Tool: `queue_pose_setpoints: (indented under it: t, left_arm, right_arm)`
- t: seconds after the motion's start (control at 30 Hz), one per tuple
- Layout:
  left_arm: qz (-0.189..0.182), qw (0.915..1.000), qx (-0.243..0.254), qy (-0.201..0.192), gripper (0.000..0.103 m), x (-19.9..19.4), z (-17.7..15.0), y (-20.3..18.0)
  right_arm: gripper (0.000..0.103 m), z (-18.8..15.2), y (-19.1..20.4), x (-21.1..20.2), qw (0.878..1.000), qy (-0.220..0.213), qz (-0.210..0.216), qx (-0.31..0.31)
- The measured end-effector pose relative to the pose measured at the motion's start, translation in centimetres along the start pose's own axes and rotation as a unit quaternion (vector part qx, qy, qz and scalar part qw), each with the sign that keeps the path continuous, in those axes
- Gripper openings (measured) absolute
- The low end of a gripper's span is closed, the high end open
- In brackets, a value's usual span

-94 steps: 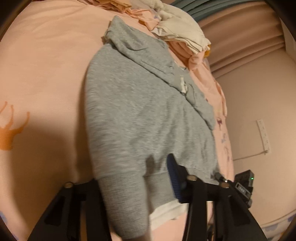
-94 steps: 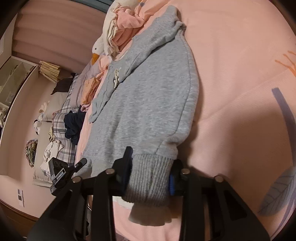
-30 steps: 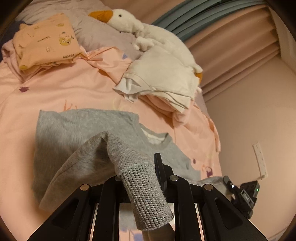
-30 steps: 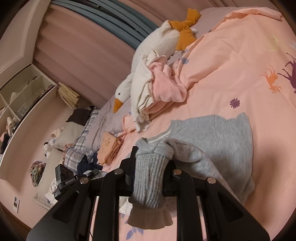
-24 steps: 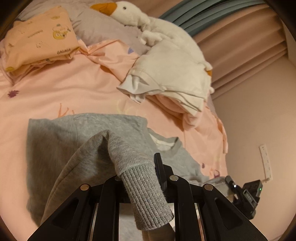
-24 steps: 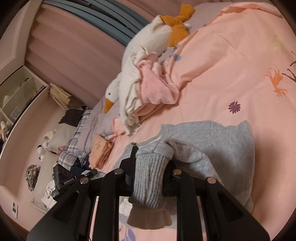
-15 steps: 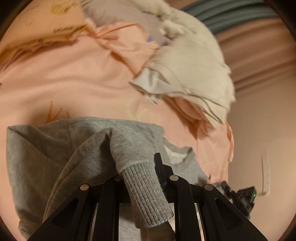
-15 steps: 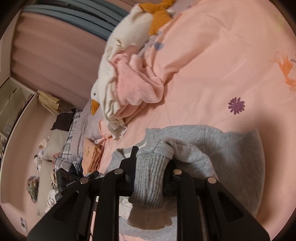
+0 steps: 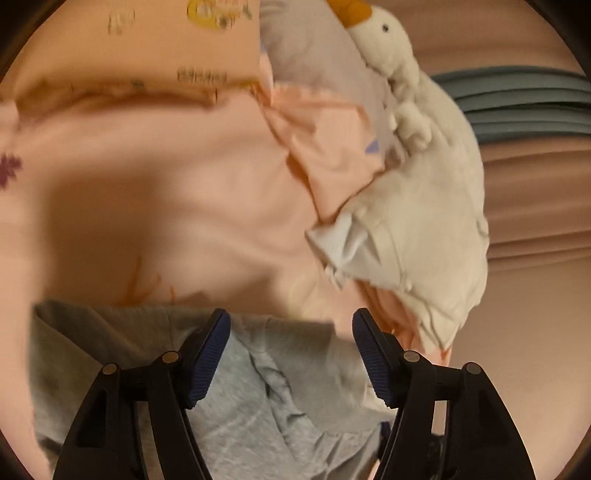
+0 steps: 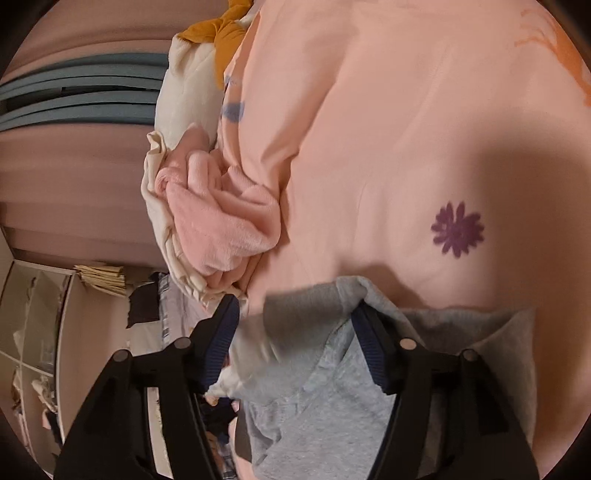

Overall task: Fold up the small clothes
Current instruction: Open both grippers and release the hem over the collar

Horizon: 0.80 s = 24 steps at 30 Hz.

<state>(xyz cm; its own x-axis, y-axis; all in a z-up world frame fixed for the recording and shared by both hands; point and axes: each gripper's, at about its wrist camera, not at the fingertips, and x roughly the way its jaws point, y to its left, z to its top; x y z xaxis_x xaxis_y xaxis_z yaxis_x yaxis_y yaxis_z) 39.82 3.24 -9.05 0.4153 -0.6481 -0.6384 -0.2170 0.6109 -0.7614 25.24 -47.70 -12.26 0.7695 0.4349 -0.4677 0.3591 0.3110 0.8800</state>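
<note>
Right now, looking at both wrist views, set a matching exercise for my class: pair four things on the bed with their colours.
Things:
1. sweater
2. goose toy's beak
3. flower print on the bedsheet
4. crumpled fleece garment

Colours:
A. purple
B. pink
C. grey
D. orange

Pairs: 1-C, 2-D, 3-A, 4-B

Sweater on bedspread, before goose
</note>
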Motion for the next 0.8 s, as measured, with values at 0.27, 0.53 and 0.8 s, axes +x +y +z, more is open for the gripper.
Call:
queue_pose_setpoints:
  t: [0.27,0.53,0.8]
  left_arm:
    - [0.075,0.9865,0.144,-0.024,0.067,-2.2,-3.6,-1.5]
    - [0.101,0.958,0.268,-0.007,0.067,-1.9,-10.3,-1.5]
    - [0.153,0.938,0.31,-0.018,0.067,-2.7,-13.5,0.9]
  right_arm:
    - [0.062,-1.4,2.4,-3.9,0.993,-0.054,-0.024,-0.099]
    - [0.044,-8.1,3.7,-6.4,0.939,-0.044,-0.173,-0.293]
    - [0.044,-10.4,-0.3,-9.3,0.937,-0.023,-0.195,-0.289]
